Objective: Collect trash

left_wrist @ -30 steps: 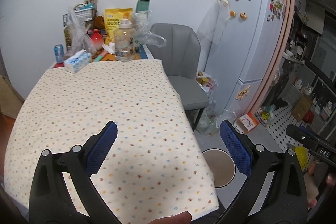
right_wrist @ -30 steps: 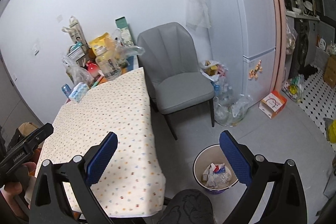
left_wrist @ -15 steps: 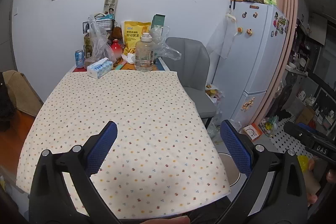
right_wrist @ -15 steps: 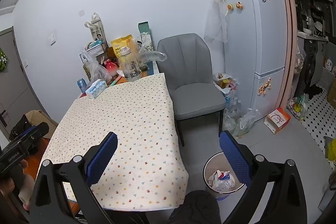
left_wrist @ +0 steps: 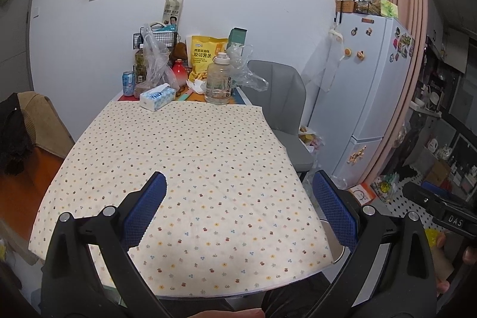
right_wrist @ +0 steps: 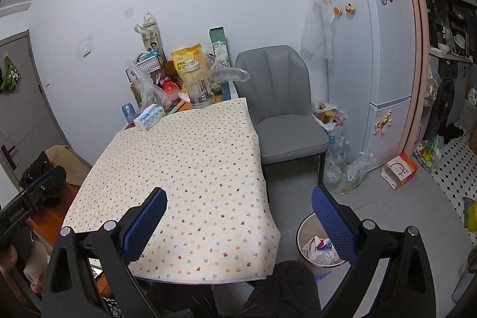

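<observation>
Now, trash bin [right_wrist: 307,234]: round, pale, holding crumpled wrappers, on floor beside bench [right_wrist: 190,169].
Left tool [left_wrist: 238,207]: spread, empty.
Right tool [right_wrist: 238,207]: spread, empty.

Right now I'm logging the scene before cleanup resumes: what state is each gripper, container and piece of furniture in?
left gripper: open, empty, above the tablecloth.
right gripper: open, empty.
trash bin: upright on the floor, holding trash.
water bottle: upright, capped.
tissue box: tissue sticking out of the top.
soda can: upright.
chip bag: standing upright.
chair: seat vacant.
fridge: doors shut.
</observation>
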